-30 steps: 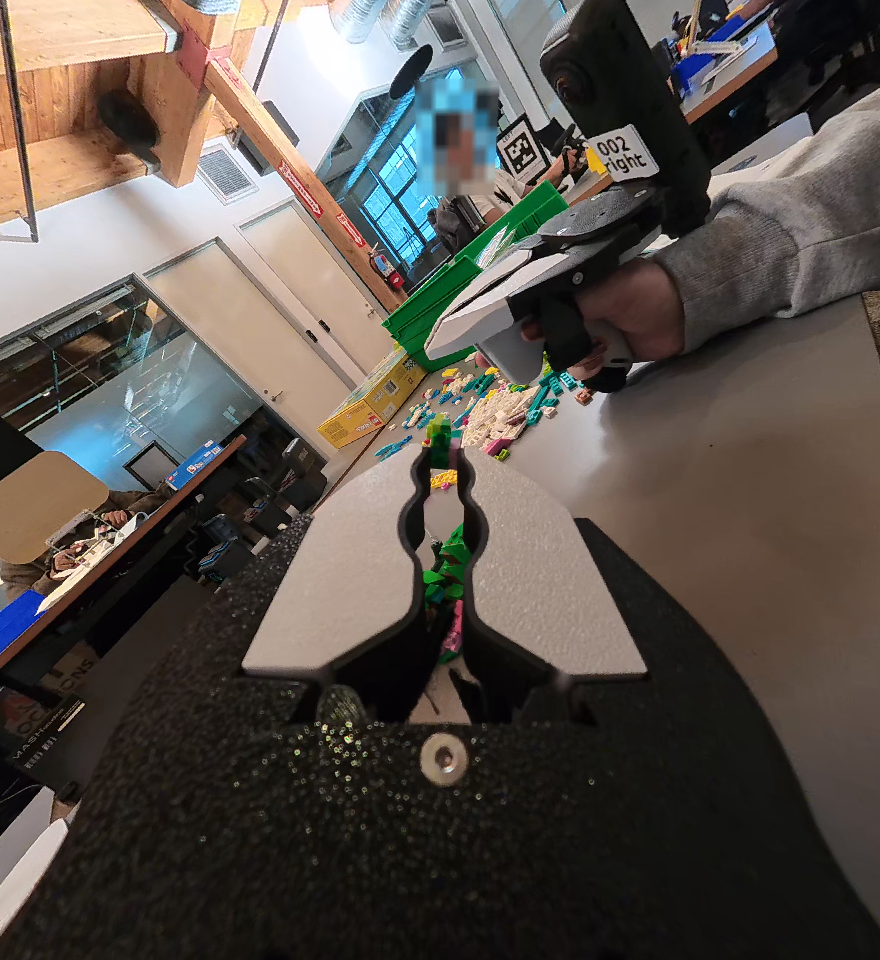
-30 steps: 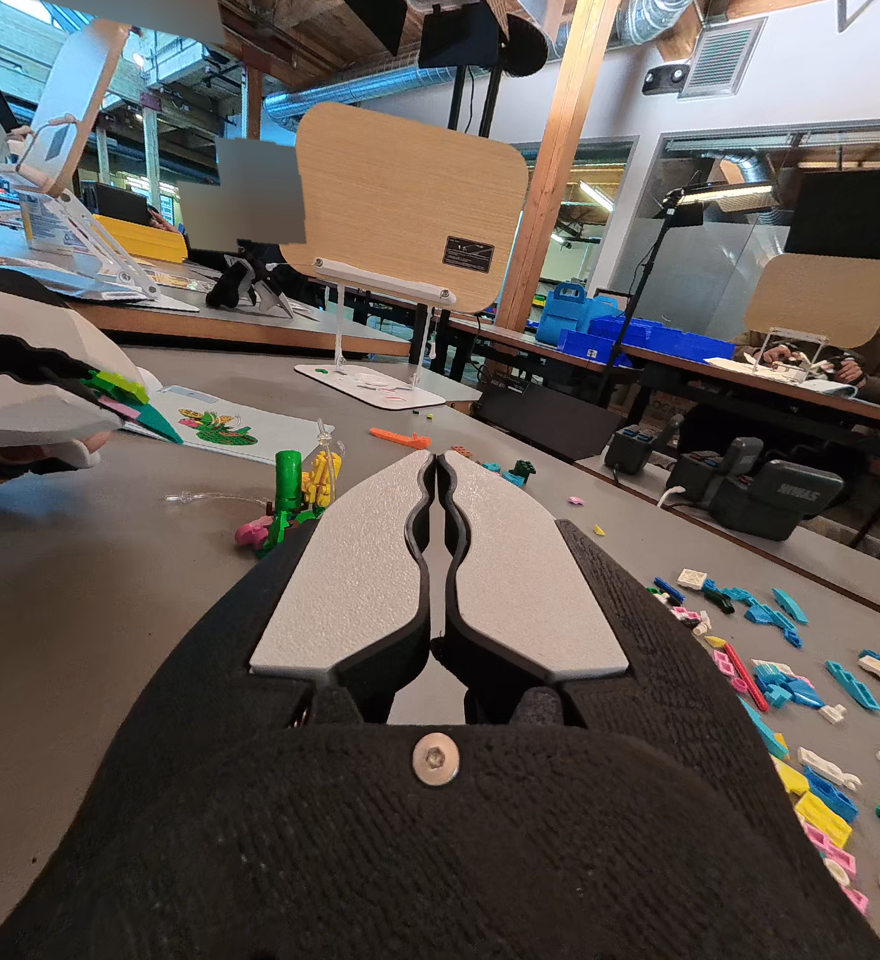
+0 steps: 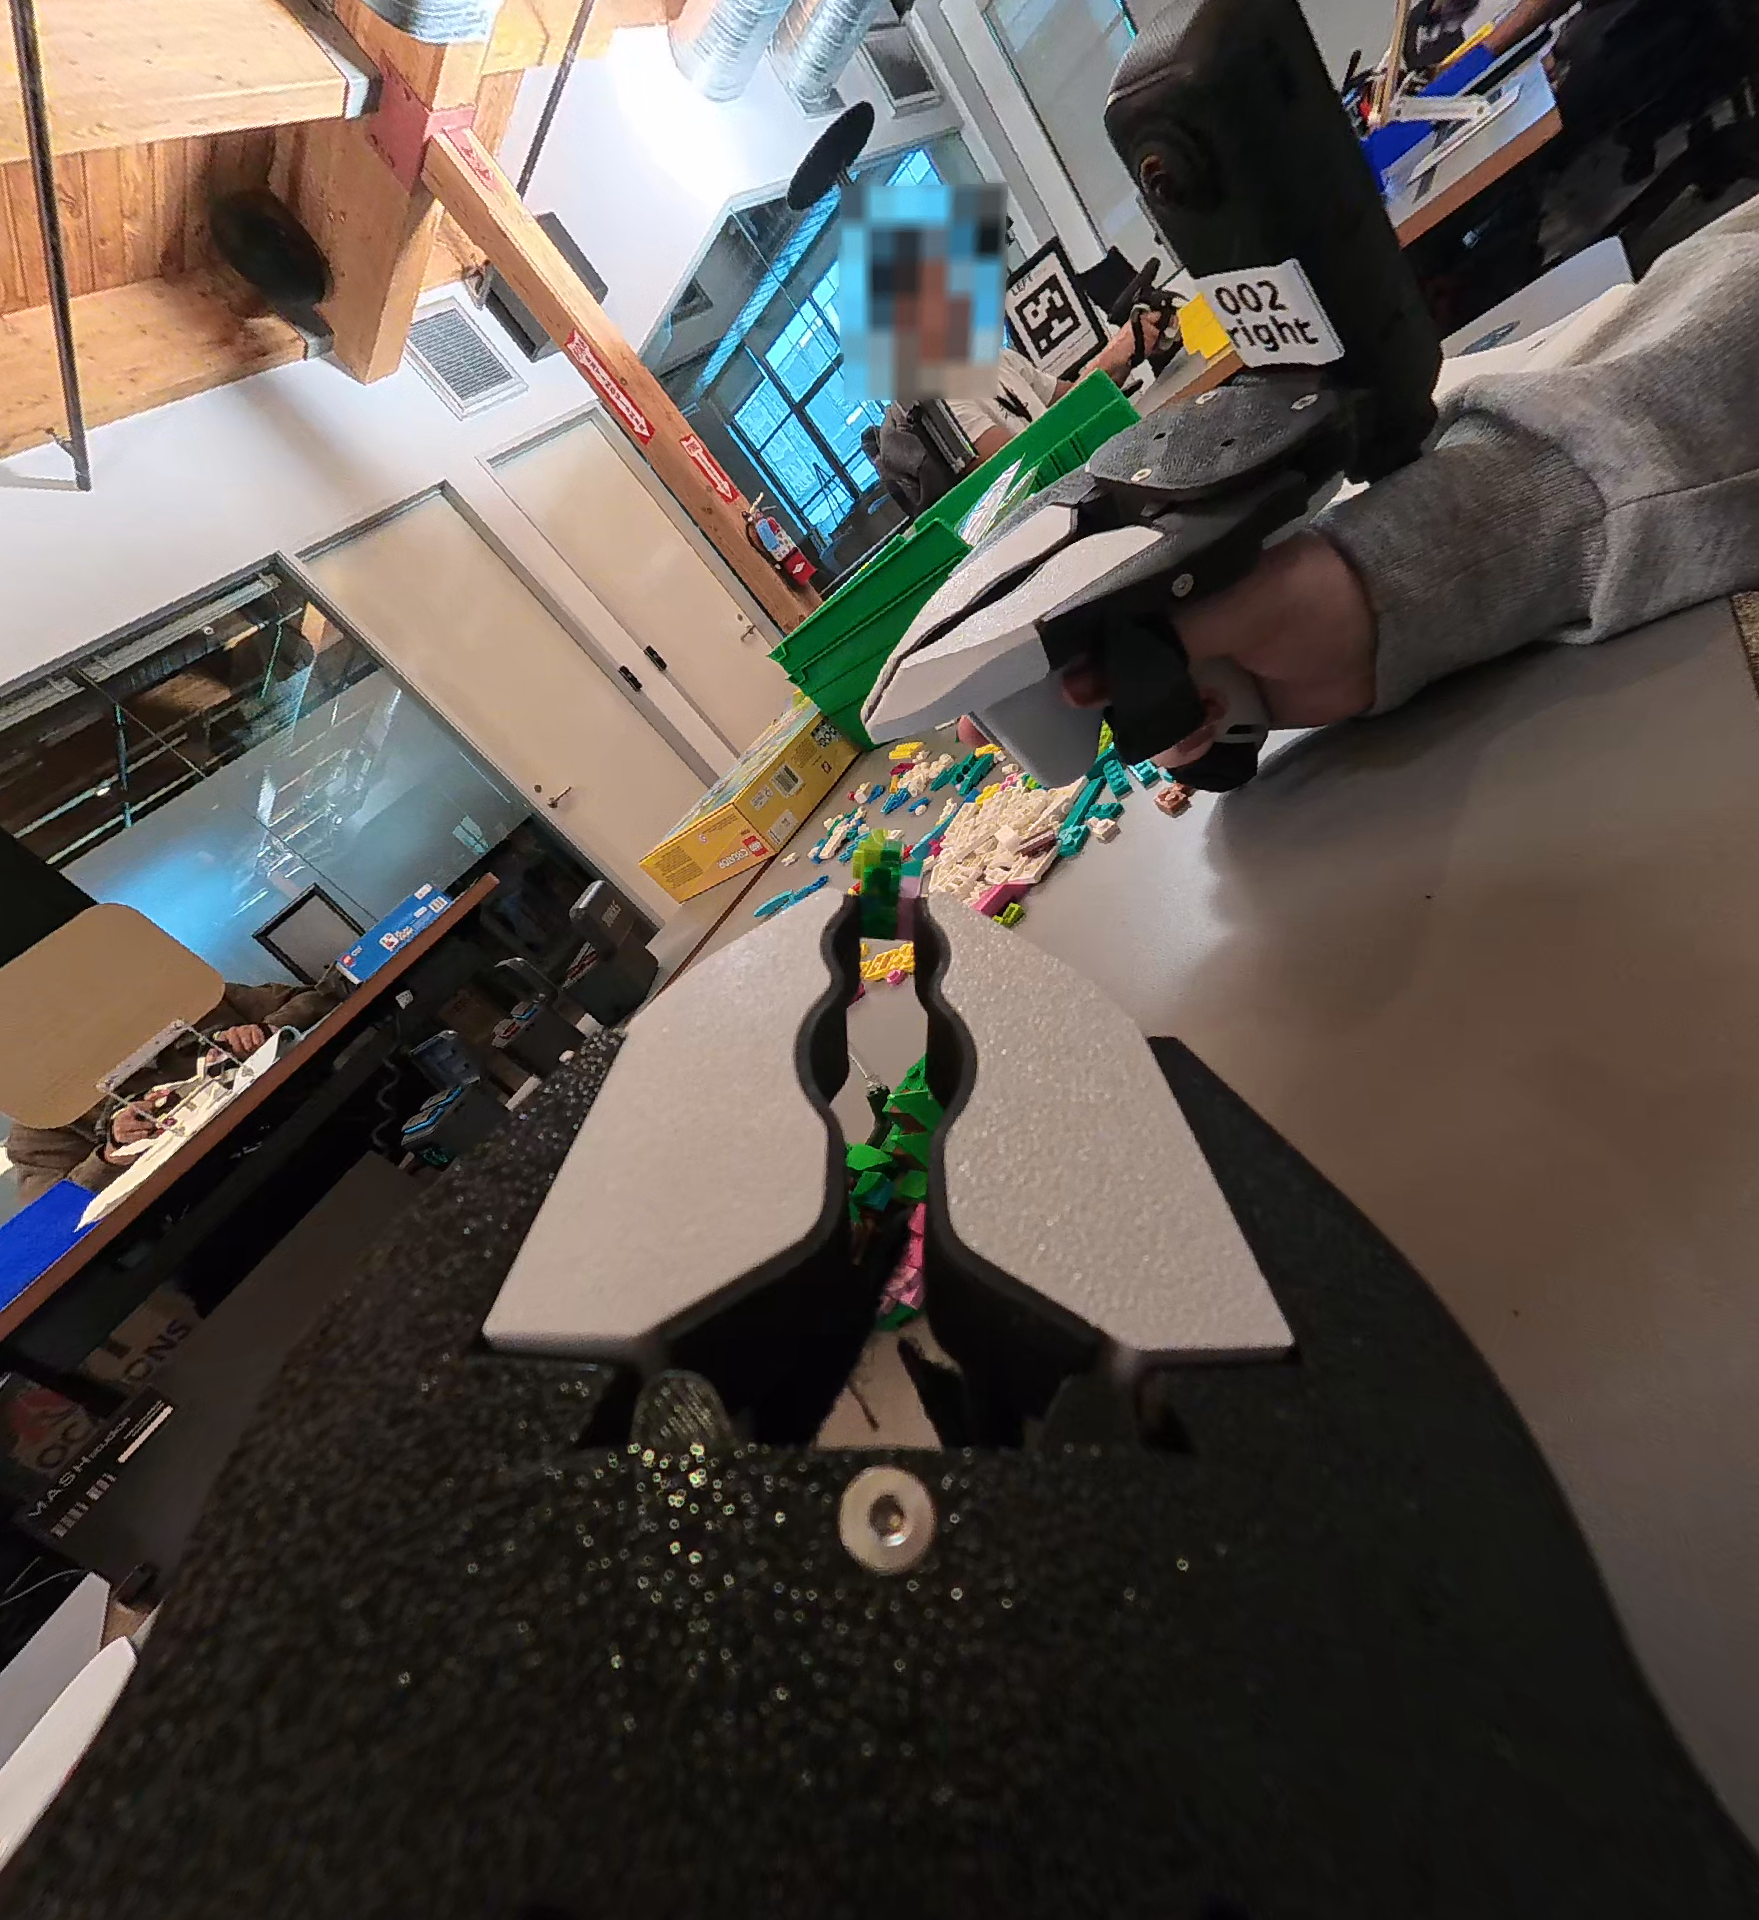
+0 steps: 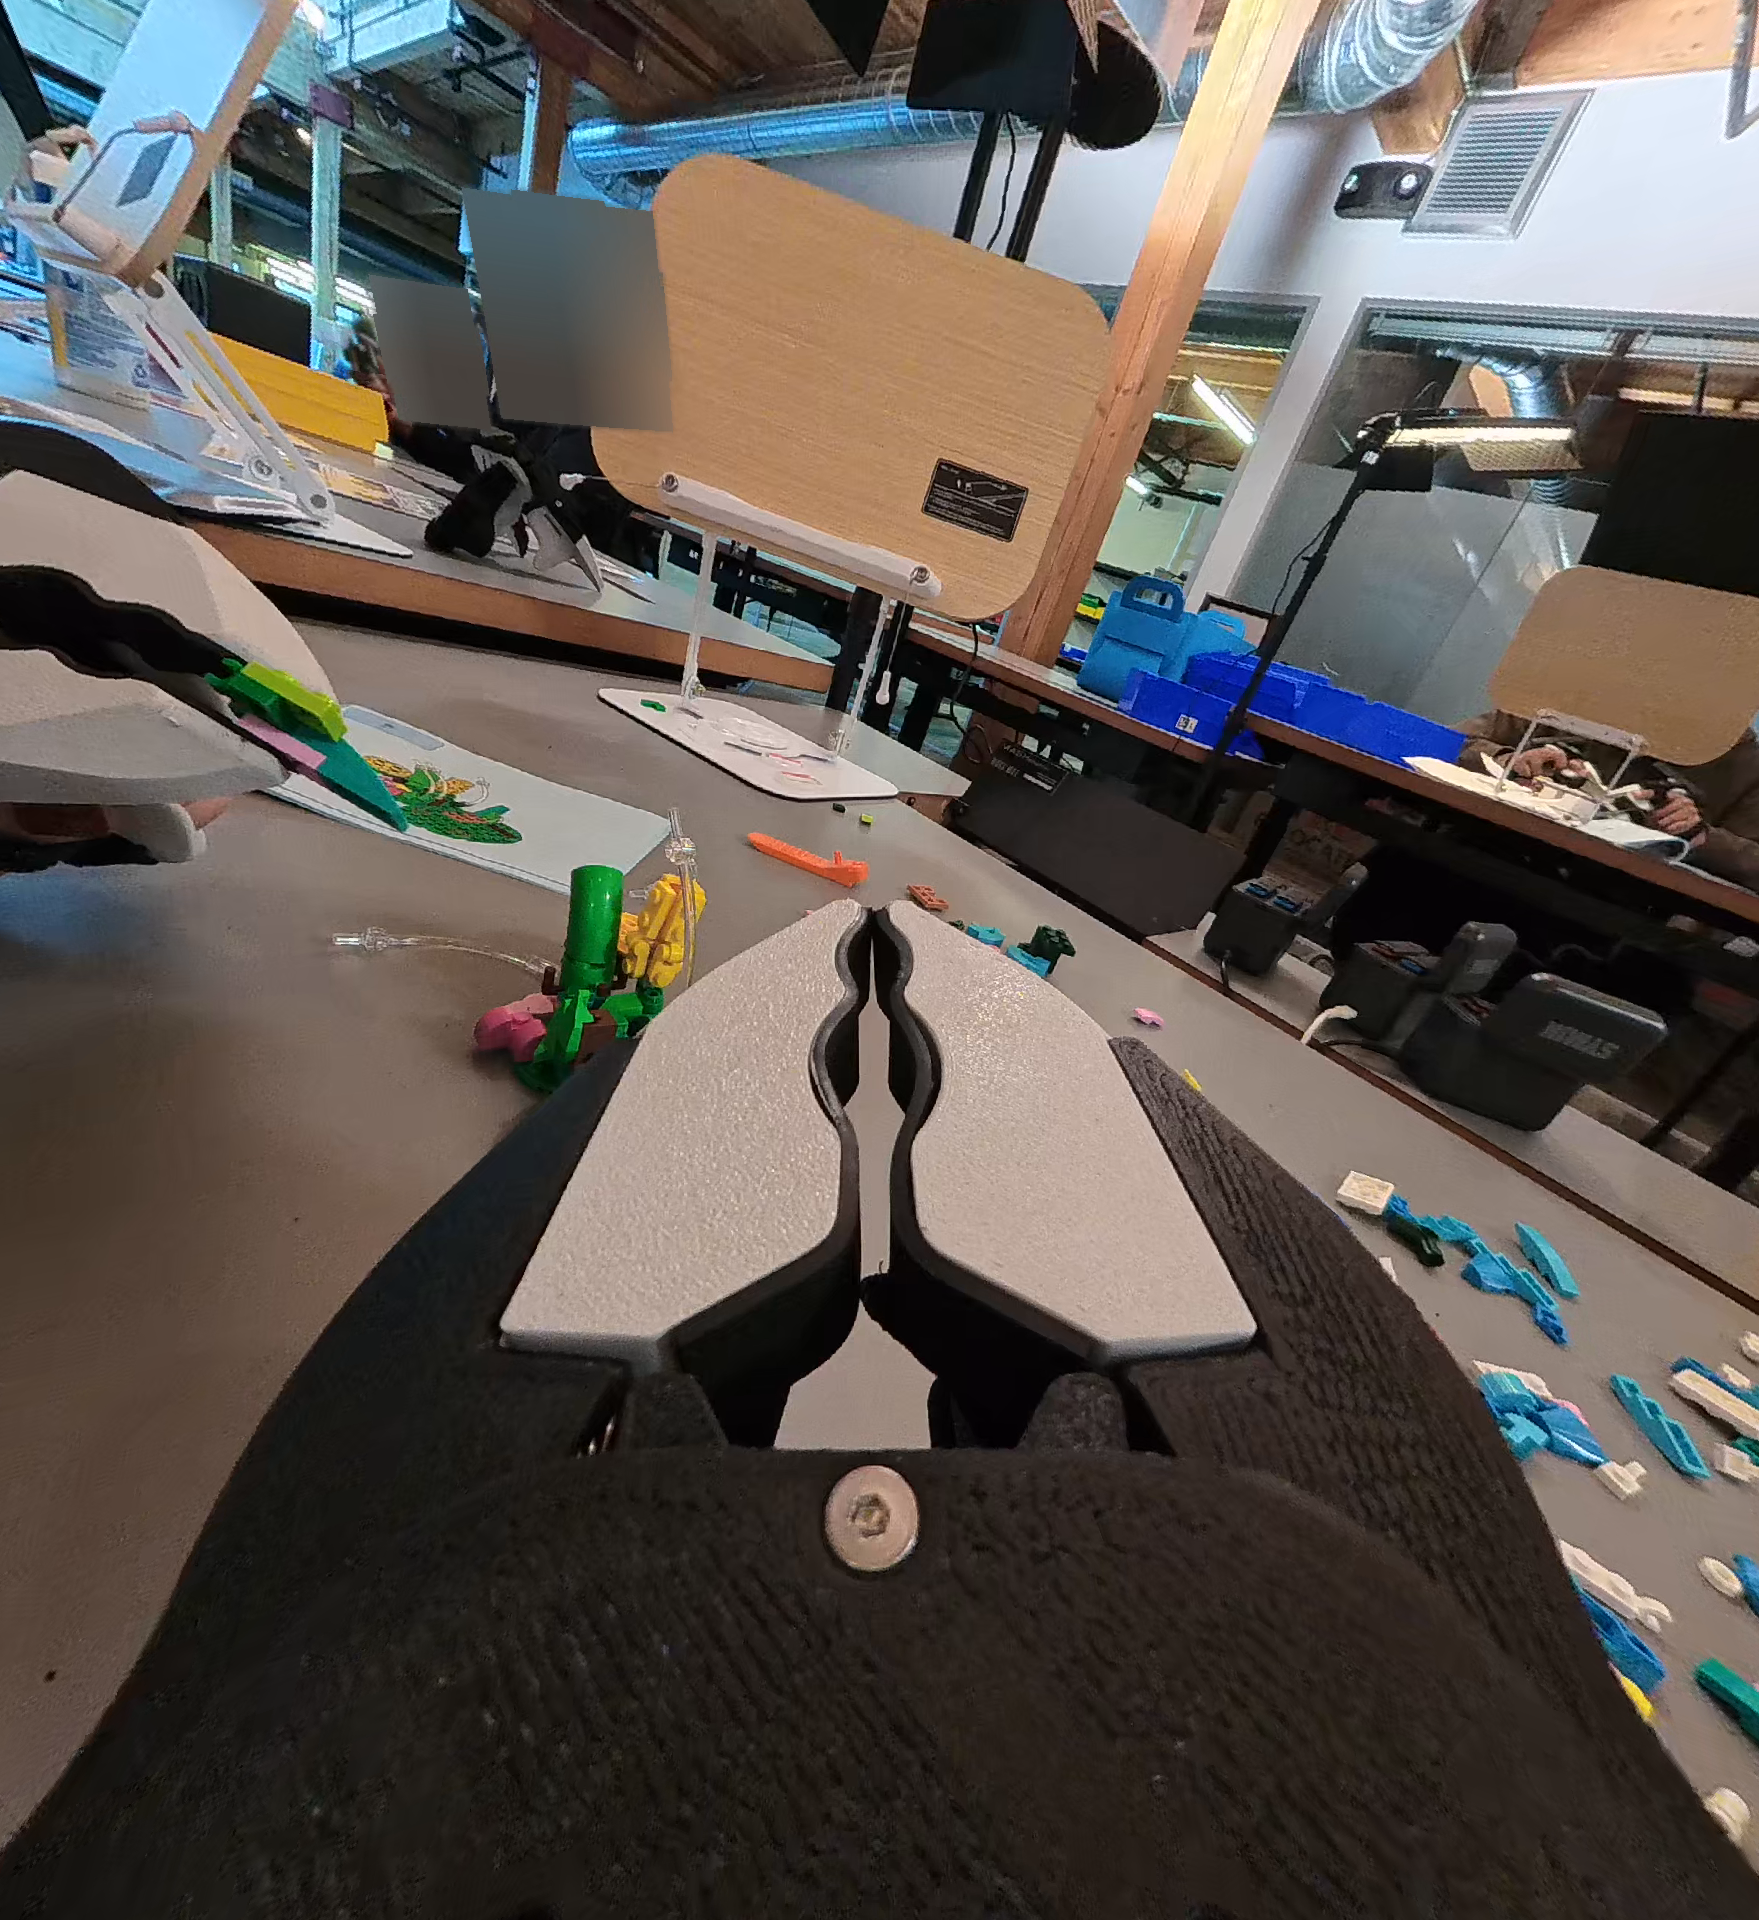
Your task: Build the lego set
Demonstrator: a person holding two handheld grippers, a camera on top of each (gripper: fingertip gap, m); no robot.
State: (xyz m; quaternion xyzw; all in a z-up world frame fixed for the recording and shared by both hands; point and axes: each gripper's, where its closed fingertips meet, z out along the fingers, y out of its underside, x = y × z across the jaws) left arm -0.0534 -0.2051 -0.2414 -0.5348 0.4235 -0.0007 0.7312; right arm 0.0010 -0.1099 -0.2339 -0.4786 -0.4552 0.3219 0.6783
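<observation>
At the centre of the left wrist view, the left gripper (image 3: 883, 914) pinches a small stack of green, pink and teal bricks (image 3: 880, 878) between its fingertips; the right wrist view shows the same stack (image 4: 298, 727) jutting from those tips at the left edge of the frame, above the grey table (image 4: 127, 1091). The right gripper (image 4: 870, 920), low in the centre of its own view, has its jaws pressed together on nothing. Just left of its tips stands a brick model with a green cylinder and yellow flower (image 4: 600, 966), with a clear tube (image 4: 418, 943) trailing from it. Beyond lie an orange brick tool (image 4: 807, 860) and an illustrated instruction sheet (image 4: 501, 821). Loose bricks (image 4: 1623, 1434) scatter across the lower right. Farther back, at the upper centre, a wooden board on a stand (image 4: 854, 384) rises. In the left wrist view, a yellow box (image 3: 750, 821) and green bins (image 3: 885, 623) sit past the brick pile.
</observation>
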